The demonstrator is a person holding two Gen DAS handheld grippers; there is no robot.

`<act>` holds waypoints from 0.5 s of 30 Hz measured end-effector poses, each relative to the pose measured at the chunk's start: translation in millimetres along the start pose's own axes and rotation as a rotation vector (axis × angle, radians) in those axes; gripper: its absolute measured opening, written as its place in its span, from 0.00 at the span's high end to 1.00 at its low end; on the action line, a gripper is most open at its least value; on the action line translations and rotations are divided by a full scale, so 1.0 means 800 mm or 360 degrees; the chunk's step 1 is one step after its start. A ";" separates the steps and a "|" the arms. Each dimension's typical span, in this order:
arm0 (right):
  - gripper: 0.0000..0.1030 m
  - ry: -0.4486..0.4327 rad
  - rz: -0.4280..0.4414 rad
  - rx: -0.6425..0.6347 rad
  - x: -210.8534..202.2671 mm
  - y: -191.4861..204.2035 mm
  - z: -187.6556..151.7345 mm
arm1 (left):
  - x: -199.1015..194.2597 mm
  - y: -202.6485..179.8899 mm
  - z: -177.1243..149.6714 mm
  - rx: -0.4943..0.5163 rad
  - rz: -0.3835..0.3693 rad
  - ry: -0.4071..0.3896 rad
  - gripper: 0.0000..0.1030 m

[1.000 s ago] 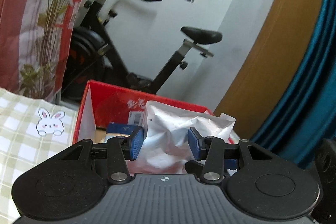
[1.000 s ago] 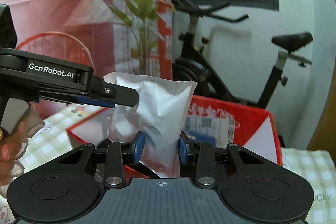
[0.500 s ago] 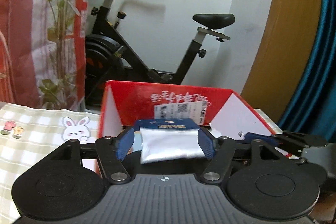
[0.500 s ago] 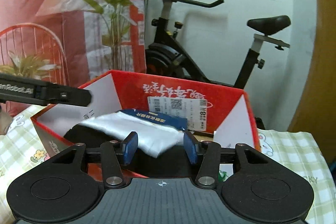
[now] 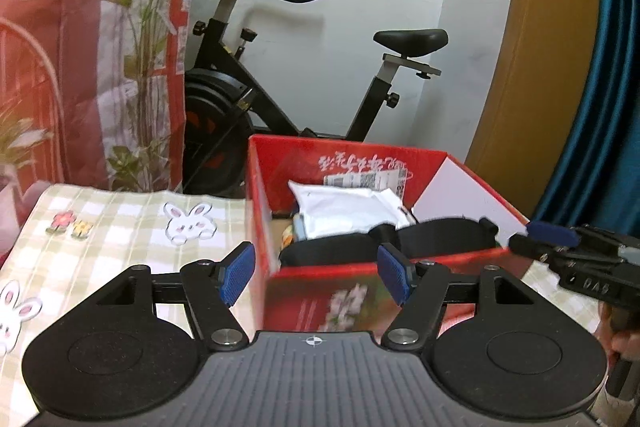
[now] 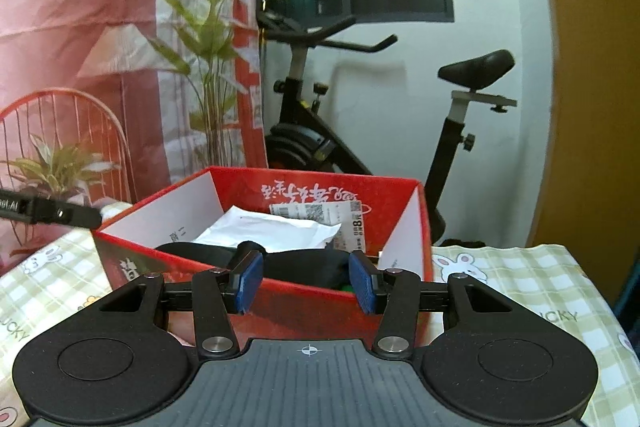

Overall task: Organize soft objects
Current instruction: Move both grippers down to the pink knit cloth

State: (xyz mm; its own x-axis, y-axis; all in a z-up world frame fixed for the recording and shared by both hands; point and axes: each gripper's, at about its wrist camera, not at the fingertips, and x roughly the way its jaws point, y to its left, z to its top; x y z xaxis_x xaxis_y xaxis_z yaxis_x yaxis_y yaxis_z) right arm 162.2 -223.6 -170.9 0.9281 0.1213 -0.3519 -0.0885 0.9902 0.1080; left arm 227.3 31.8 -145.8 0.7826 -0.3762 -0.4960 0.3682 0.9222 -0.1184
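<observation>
A red cardboard box (image 5: 332, 301) stands open on the checked tablecloth. A white soft pouch (image 5: 348, 211) lies flat inside it, with a black soft item (image 5: 436, 239) across the near side. The box (image 6: 320, 299), the pouch (image 6: 268, 233) and the black item (image 6: 304, 267) also show in the right wrist view. My left gripper (image 5: 316, 275) is open and empty, just in front of the box's near wall. My right gripper (image 6: 306, 283) is open and empty, in front of the box's near right wall. Its finger (image 5: 552, 233) shows at the right of the left wrist view.
The green-checked tablecloth (image 5: 120, 231) with rabbit prints covers the table. A black exercise bike (image 5: 288, 99) stands behind the box against the white wall. A red patterned curtain (image 6: 100, 27) and plants are at the left. A blue curtain (image 5: 600, 107) hangs at the right.
Both grippers held the white pouch above the box a second ago. They let it go into the box, opened, and have pulled back to the box's near side.
</observation>
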 end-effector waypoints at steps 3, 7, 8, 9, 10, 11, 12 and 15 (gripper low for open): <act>0.57 -0.0021 -0.0010 0.0046 -0.018 -0.005 -0.012 | -0.007 0.006 -0.014 -0.0021 0.0022 0.0023 0.32; 0.57 0.0019 -0.0024 0.0142 -0.028 -0.016 -0.035 | -0.001 0.016 -0.034 -0.0067 0.0035 0.0079 0.33; 0.56 0.0040 -0.0033 0.0166 -0.028 -0.017 -0.043 | 0.003 0.018 -0.039 -0.0088 0.0037 0.0098 0.33; 0.56 0.0067 -0.0043 0.0184 -0.026 -0.020 -0.051 | 0.007 0.020 -0.043 -0.0108 0.0037 0.0116 0.33; 0.56 0.0099 -0.0054 0.0201 -0.023 -0.022 -0.058 | 0.012 0.022 -0.049 -0.0129 0.0036 0.0136 0.33; 0.56 0.0130 -0.0069 0.0217 -0.019 -0.024 -0.066 | 0.016 0.022 -0.053 -0.0143 0.0034 0.0149 0.33; 0.56 0.0155 -0.0082 0.0233 -0.016 -0.026 -0.072 | 0.020 0.022 -0.058 -0.0154 0.0037 0.0160 0.33; 0.56 0.0214 -0.0116 0.0268 -0.004 -0.028 -0.090 | 0.035 0.022 -0.072 -0.0179 0.0047 0.0189 0.34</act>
State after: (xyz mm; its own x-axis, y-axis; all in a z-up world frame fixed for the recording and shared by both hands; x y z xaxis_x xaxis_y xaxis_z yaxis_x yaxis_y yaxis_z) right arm 135.0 -241.5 -239.0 0.8723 0.0694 -0.4841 0.0489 0.9725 0.2276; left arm 226.6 42.5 -211.0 0.7251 -0.3416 -0.5980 0.2822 0.9394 -0.1945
